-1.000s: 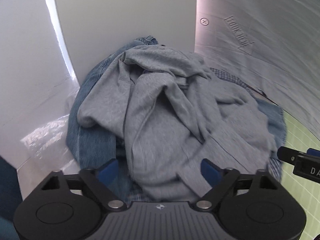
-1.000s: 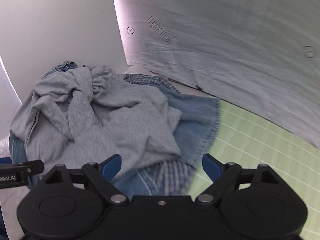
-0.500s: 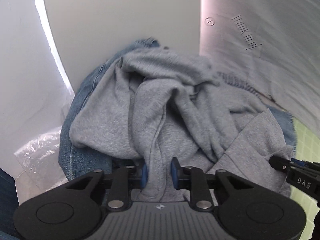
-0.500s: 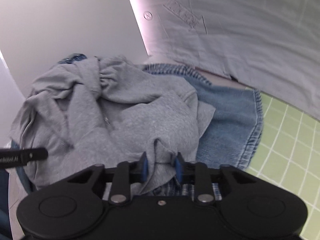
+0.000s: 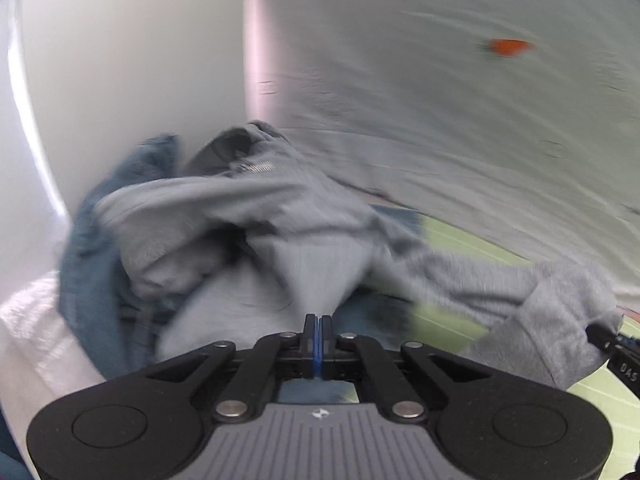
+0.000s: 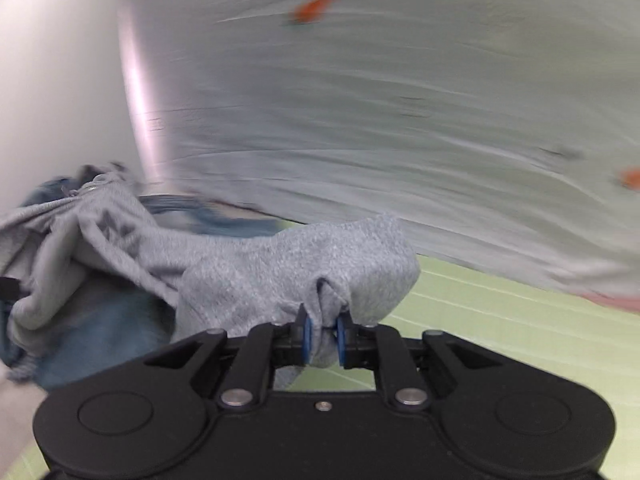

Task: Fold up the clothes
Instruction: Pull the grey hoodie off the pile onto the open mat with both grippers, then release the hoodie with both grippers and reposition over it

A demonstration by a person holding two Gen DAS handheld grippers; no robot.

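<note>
A grey zip hoodie (image 5: 304,256) is stretched between both grippers and lifted off a pile. My left gripper (image 5: 317,338) is shut, and a thin taper of the hoodie runs down into its pads. My right gripper (image 6: 322,340) has a thick bunch of the grey hoodie (image 6: 304,268) pinched between its blue pads, with the jaws still closing on it. That gripper also shows at the right edge of the left wrist view (image 5: 612,352), with cloth hanging from it. The picture is blurred by motion.
Blue denim clothes (image 5: 92,264) lie under the hoodie in the corner, also seen as denim (image 6: 100,340) at the lower left. A green gridded mat (image 6: 500,320) covers the table. A white sheet (image 5: 440,120) hangs behind, and a white panel (image 5: 120,80) stands to the left.
Both grippers closed on the grey hoodie, then pulled it up and to the right off the denim pile. The hoodie now spans between them over the green mat.
</note>
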